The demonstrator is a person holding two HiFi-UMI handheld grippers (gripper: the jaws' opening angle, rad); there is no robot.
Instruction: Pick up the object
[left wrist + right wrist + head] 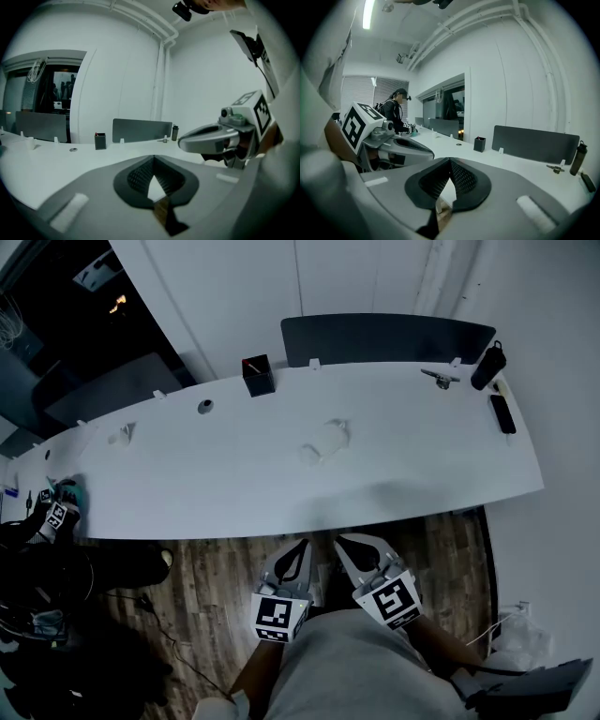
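at nine o'clock in the head view, past the left end of the white table (187,493), another person's marker-cubed gripper (58,514), beside something teal. on the table toward ten, a small white scrap (122,434), then a round grommet (204,406) and a black pen holder (258,376) at eleven. down at six, over the wood floor (206,568) and short of the table's near edge, the left gripper (300,546): jaws pressed together, nothing between the pads, only table and floor seen through the slot in its own view. near dead centre, a touch toward twelve, two crumpled white pieces (323,442) lying close together on the table, the nearest loose things ahead of both grippers and well apart from them; cannot tell for sure which item is the object meant. back at six, just beside the left one, the right gripper (343,542), likewise closed tight on nothing. at twelve to one, a dark partition panel (384,338) upright along the far edge. at two, a small metal clip (439,377), a dark bottle (487,367) and a flat black device (502,413) by the right end.
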